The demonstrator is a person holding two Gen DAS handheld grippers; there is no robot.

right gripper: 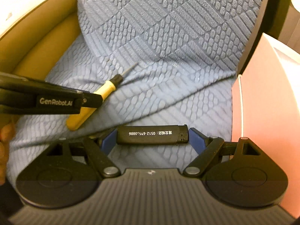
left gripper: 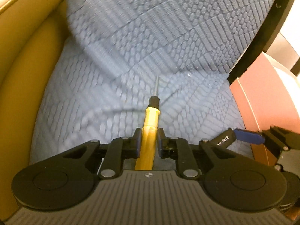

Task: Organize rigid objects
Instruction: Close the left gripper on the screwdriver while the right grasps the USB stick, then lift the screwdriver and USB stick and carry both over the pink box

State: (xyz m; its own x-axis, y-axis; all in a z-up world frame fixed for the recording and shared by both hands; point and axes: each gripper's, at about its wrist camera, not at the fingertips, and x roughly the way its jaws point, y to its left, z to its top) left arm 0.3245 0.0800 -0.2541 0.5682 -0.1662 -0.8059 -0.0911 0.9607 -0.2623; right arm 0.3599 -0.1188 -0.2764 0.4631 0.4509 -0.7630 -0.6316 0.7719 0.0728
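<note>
The left gripper (left gripper: pixel 149 140) is pinched tight on a yellow-handled screwdriver (left gripper: pixel 150 123), its blue pads pressing the handle from both sides. The screwdriver's long axis runs along the gripper's own line, black collar and thin metal shaft pointing forward and away from the camera, over a blue textured seat cushion (left gripper: pixel 93 97).

The right gripper (right gripper: pixel 152 140) is spread wide and clamps a black lighter (right gripper: pixel 151 135) end to end, one blue pad on each end. The lighter lies crosswise to the fingers, its long axis running from one pad to the other, its cap end toward the right of the right wrist view, white print along its side.

A pink box (right gripper: pixel 268 93) stands at the cushion's right edge.
</note>
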